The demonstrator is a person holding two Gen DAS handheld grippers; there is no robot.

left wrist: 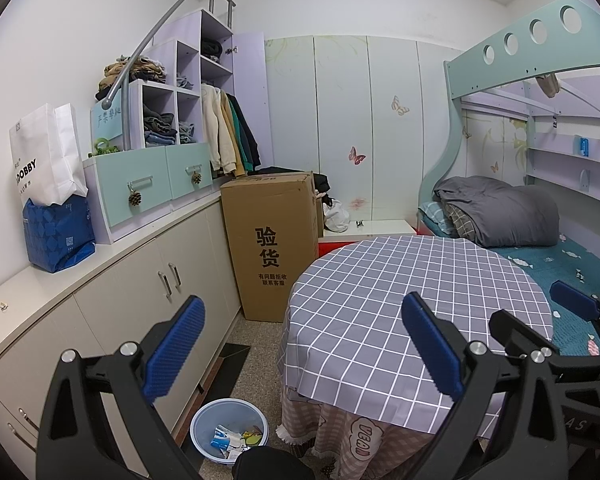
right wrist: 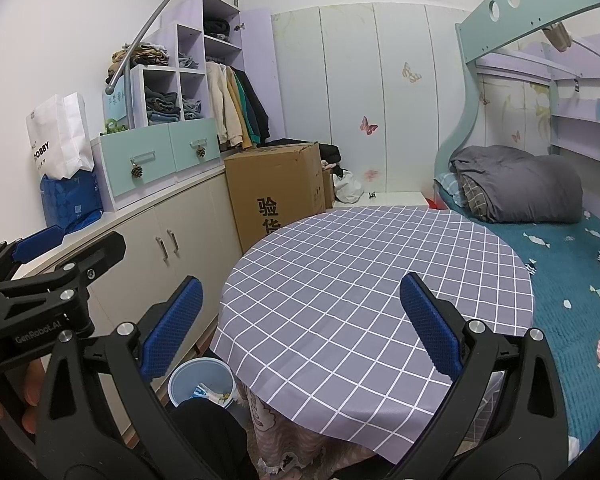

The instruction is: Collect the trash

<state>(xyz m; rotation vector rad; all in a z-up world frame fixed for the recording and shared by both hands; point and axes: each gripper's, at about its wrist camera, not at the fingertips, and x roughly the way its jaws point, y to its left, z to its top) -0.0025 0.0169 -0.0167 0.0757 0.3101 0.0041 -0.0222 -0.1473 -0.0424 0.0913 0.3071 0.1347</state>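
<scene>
A pale blue trash bin point(left wrist: 229, 428) stands on the floor left of the round table point(left wrist: 400, 292); it holds several wrappers and scraps. It also shows in the right wrist view point(right wrist: 201, 380), partly hidden by a dark knee. The table's grey checked cloth point(right wrist: 360, 280) is bare. My left gripper point(left wrist: 300, 352) is open and empty, held above the table's near left edge and the bin. My right gripper point(right wrist: 300, 328) is open and empty over the table's near edge. The right gripper shows in the left view point(left wrist: 540, 320); the left gripper shows in the right view point(right wrist: 52, 256).
A tall cardboard box point(left wrist: 272, 240) stands behind the table. A low cabinet point(left wrist: 140, 272) runs along the left wall, bearing drawers and bags point(left wrist: 48, 184). A bunk bed with a grey quilt point(left wrist: 500, 208) is at the right. Wardrobe doors point(left wrist: 360, 120) fill the back.
</scene>
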